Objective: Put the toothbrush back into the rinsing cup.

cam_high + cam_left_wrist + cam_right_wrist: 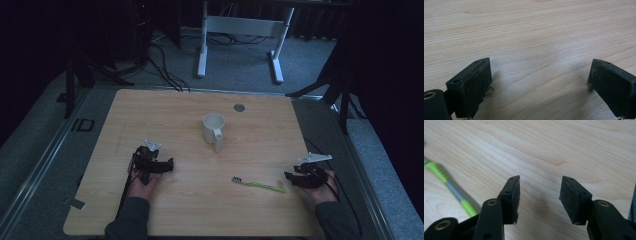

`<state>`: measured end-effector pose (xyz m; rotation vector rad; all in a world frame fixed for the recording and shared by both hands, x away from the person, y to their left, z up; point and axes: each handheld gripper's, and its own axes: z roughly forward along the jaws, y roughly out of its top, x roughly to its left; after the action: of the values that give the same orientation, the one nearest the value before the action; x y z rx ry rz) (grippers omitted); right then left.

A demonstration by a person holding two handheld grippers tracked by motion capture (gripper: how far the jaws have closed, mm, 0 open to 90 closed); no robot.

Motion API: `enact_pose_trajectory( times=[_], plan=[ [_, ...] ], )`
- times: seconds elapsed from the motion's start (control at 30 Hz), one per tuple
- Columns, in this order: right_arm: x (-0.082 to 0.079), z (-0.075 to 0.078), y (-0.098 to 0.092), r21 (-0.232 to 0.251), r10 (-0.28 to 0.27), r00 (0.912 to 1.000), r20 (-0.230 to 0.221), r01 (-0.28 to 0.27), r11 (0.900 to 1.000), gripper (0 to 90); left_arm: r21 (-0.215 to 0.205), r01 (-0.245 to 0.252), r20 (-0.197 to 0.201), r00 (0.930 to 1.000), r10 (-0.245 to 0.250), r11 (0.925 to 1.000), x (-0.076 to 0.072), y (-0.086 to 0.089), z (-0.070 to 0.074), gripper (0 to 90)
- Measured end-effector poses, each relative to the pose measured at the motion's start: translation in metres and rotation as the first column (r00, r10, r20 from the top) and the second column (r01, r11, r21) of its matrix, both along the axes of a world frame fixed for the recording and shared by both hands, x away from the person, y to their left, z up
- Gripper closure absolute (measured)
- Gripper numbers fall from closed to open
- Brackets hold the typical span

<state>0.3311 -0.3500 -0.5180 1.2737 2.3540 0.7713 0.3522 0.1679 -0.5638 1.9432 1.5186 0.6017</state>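
Observation:
A white mug (213, 128) stands upright near the middle of the wooden table (150, 110), handle toward me. A green and grey toothbrush (259, 184) lies flat in front of it to the right, also seen as a blurred toothbrush (449, 183) at the left of the right gripper view. My left gripper (160, 165) rests low on the table at the left, jaws wide apart over bare wood (539, 72). My right gripper (291, 178) sits just right of the toothbrush's handle end, jaws (539, 195) partly open with nothing between them.
A small round grommet (239, 107) is set in the table near its far edge. Behind the table stand a white desk frame (240, 30), cables and dark stands on grey carpet. The person's forearms come in from the bottom edge.

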Motion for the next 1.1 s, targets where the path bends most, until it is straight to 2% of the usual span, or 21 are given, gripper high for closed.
enact_pose_trajectory(
  times=[0.03,0.1,0.13,0.23,0.47,0.53,0.73,0.8,0.9,1.1],
  plan=[
    [0.002,0.005,-0.001,-0.023,0.021,0.9996,-0.016,-0.021,1.0,49.4,0.0,0.0,0.0,1.0,0.0,1.0,0.0,0.0,0.0,5.5],
    [0.002,0.005,-0.001,-0.023,0.021,0.9996,-0.016,-0.021,1.0,49.4,0.0,0.0,0.0,1.0,0.0,1.0,0.0,0.0,0.0,5.5],
    [0.005,0.012,-0.004,-0.035,0.038,0.9988,-0.029,-0.039,0.999,49.4,0.0,0.0,0.0,1.0,0.0,1.0,0.0,0.0,0.0,5.5],
    [0.007,0.015,-0.005,-0.039,0.046,0.9985,-0.031,-0.047,0.998,49.3,0.0,0.0,0.0,1.0,0.0,1.0,0.0,0.0,0.0,5.5],
    [0.013,0.025,0.002,-0.052,0.111,0.9926,-0.049,-0.114,0.992,48.9,0.0,0.0,0.0,1.0,0.0,1.0,0.0,0.0,0.0,5.5],
    [0.016,0.029,0.008,-0.083,0.139,0.9878,-0.069,-0.145,0.986,49.0,0.0,0.0,0.0,1.0,0.0,1.0,0.0,0.0,0.0,5.5],
    [0.02,0.033,0.015,-0.109,0.175,0.979,-0.104,-0.186,0.976,49.7,0.0,0.0,0.0,1.0,0.0,1.0,0.0,0.0,0.0,5.5],
    [0.022,0.037,0.021,-0.118,0.204,0.9709,-0.126,-0.219,0.969,50.0,0.0,0.0,0.0,1.0,0.0,1.0,0.0,0.0,0.0,5.5],
    [0.024,0.039,0.028,-0.13,0.231,0.9636,-0.134,-0.248,0.96,49.8,0.0,0.0,0.0,1.0,0.0,1.0,0.0,0.0,0.0,5.5],
    [0.028,0.043,0.036,-0.15,0.254,0.9572,-0.139,-0.274,0.95,48.4,0.001,0.0,0.0,1.0,0.0,1.0,0.0,0.0,0.0,5.5]
  ],
)
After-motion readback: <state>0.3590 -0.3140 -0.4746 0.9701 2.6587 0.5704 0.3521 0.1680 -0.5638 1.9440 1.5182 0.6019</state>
